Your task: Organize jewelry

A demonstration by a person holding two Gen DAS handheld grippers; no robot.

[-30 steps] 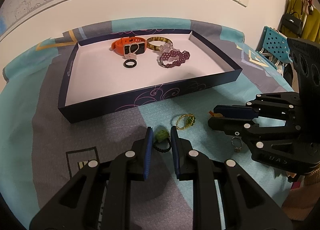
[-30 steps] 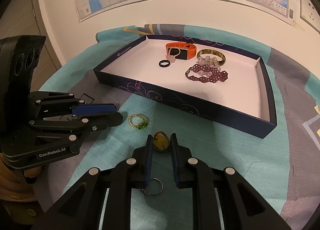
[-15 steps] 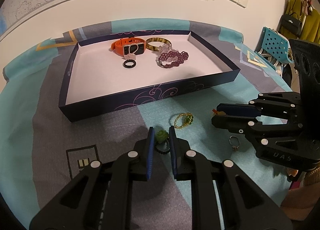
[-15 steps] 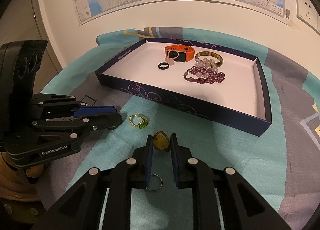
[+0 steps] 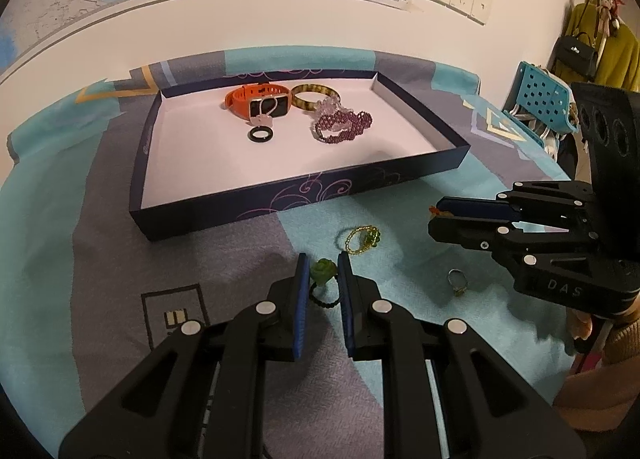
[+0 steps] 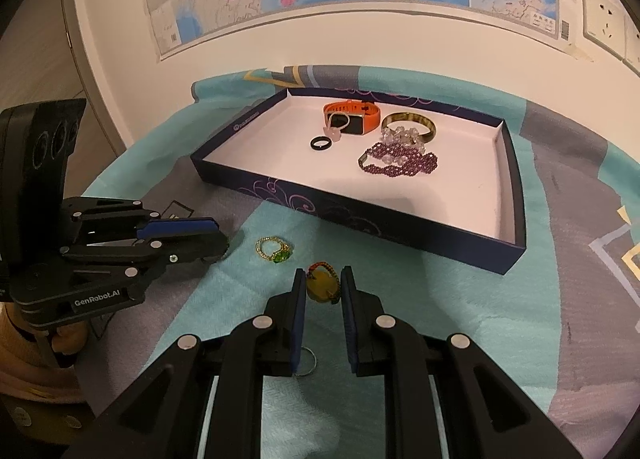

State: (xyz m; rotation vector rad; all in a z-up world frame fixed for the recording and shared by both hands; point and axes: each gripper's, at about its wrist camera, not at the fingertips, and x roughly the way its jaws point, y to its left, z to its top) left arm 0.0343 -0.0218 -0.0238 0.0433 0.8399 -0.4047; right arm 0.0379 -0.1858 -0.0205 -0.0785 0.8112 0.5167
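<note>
A dark blue tray (image 5: 280,195) (image 6: 400,219) holds an orange watch (image 5: 256,101), a bangle (image 5: 314,95), a purple bead bracelet (image 5: 342,125) and a black ring (image 5: 261,135). My left gripper (image 5: 322,271) is shut on a green rose ring (image 5: 322,272) with a black bead band, lifted above the cloth. My right gripper (image 6: 322,286) is shut on a yellow stone ring (image 6: 321,287) with a red woven band. A gold ring with green stones (image 5: 362,239) (image 6: 275,250) and a silver ring (image 5: 457,281) (image 6: 306,363) lie on the cloth.
A teal and grey cloth (image 5: 100,227) covers the table. A wall with a map and sockets stands behind. A blue chair (image 5: 536,95) and hanging bags are at the right.
Both grippers have risen and pulled back a little with their rings held. The left jaws closed tighter on the green rose ring.
</note>
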